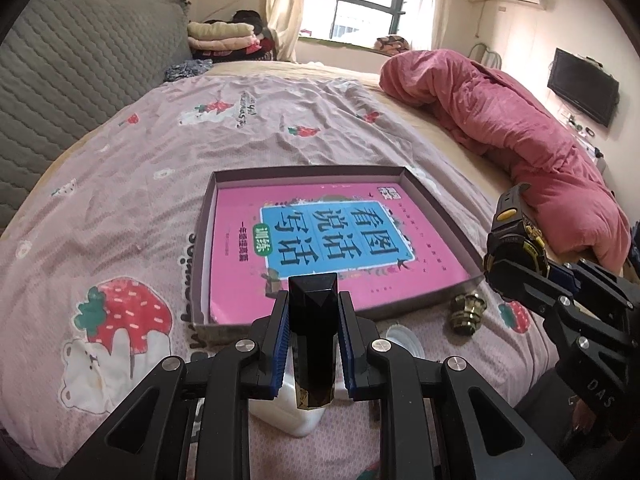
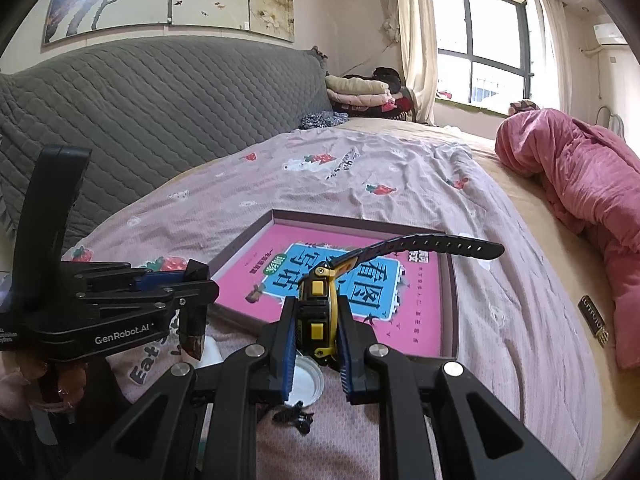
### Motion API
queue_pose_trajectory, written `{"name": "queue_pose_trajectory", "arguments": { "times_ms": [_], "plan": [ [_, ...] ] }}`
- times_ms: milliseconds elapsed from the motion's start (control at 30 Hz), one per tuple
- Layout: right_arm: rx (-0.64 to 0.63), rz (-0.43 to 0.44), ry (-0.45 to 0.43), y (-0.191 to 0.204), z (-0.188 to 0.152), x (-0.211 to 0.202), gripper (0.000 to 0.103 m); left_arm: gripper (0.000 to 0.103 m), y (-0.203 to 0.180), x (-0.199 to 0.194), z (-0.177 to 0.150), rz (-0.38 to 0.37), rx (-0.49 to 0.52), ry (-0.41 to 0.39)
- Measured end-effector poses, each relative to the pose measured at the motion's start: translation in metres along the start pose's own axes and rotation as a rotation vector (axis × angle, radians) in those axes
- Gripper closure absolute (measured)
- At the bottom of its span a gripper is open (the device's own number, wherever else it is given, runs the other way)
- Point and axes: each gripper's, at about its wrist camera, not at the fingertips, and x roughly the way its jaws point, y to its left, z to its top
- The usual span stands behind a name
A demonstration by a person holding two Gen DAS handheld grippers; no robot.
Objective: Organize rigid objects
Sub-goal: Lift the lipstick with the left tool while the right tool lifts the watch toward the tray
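My left gripper (image 1: 313, 320) is shut on a black faceted bottle (image 1: 313, 312), held upright above the bed just in front of a shallow grey box (image 1: 202, 248). A pink book (image 1: 320, 240) lies flat inside the box. My right gripper (image 2: 317, 320) is shut on a black and yellow wristwatch (image 2: 316, 300), whose strap (image 2: 432, 245) sticks out over the box (image 2: 450, 300). The right gripper with the watch (image 1: 516, 236) also shows at the right of the left wrist view. The left gripper with the bottle (image 2: 194, 304) shows at the left of the right wrist view.
A brass knob-like object (image 1: 466, 312) lies on the strawberry-print sheet (image 1: 120, 208) by the box's near right corner. A white round lid (image 2: 306, 380) and a small black clip (image 2: 296, 418) lie below the grippers. A rolled pink quilt (image 1: 520, 128) lies on the right. A grey headboard (image 2: 160, 104) stands behind.
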Motion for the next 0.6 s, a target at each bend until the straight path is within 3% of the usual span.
{"name": "queue_pose_trajectory", "arguments": {
  "times_ms": [600],
  "plan": [
    [0.035,-0.015,-0.052,-0.015,0.011,0.01,0.085,0.081,-0.003,0.014,0.021,0.044,0.0,-0.006]
  ]
}}
